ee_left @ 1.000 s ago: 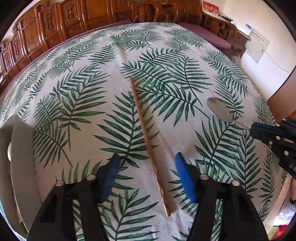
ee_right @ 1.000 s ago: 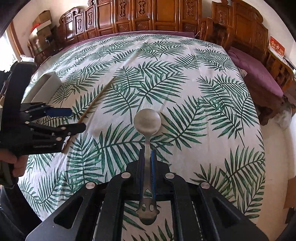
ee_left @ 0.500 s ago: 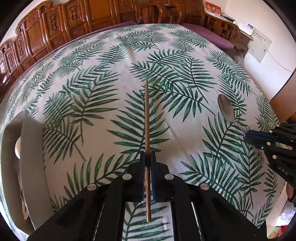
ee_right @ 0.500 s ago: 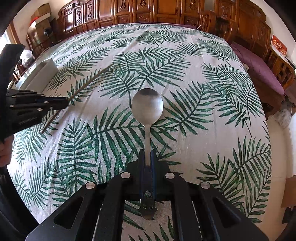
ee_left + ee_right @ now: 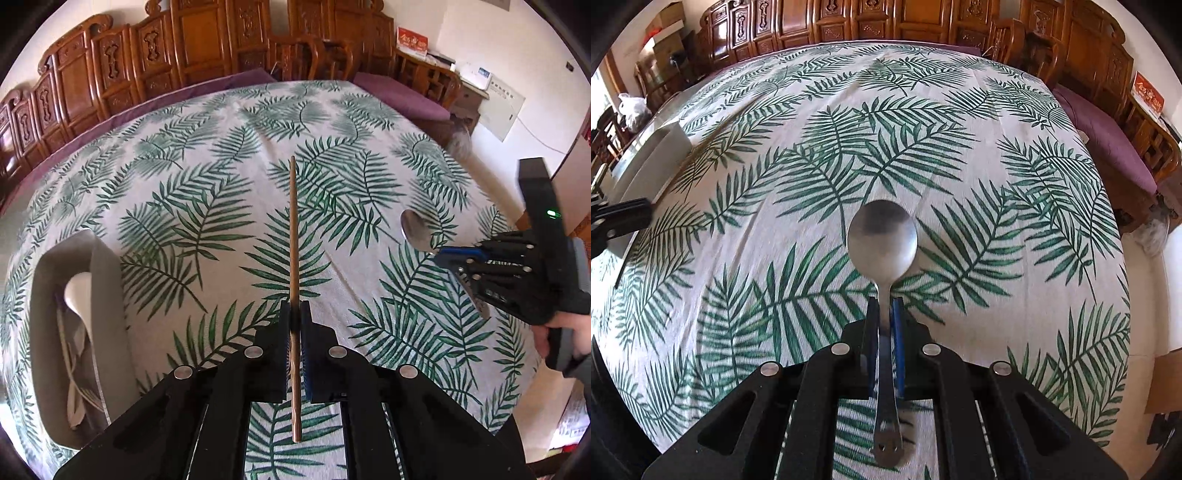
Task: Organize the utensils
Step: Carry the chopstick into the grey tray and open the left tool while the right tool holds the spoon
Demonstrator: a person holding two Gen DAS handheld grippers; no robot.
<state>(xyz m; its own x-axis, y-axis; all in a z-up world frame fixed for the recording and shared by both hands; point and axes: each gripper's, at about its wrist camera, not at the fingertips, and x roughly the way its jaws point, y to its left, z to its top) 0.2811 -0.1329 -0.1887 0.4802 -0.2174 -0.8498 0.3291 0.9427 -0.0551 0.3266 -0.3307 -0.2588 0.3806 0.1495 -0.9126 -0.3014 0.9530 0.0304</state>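
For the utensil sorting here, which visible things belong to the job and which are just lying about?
Part of the job:
- chopstick, clamped in the left gripper
- metal spoon, clamped in the right gripper
- grey tray, with a white spoon inside

Just lying about:
- leaf-print tablecloth
- carved wooden chairs
- purple cushion

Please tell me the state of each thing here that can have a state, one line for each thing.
Left gripper: jaws shut on the chopstick.
Chopstick: held, lifted off the tablecloth.
Right gripper: jaws shut on the metal spoon.
Metal spoon: held by its handle, bowl pointing forward.
Grey tray: resting on the tablecloth, holding a white spoon.
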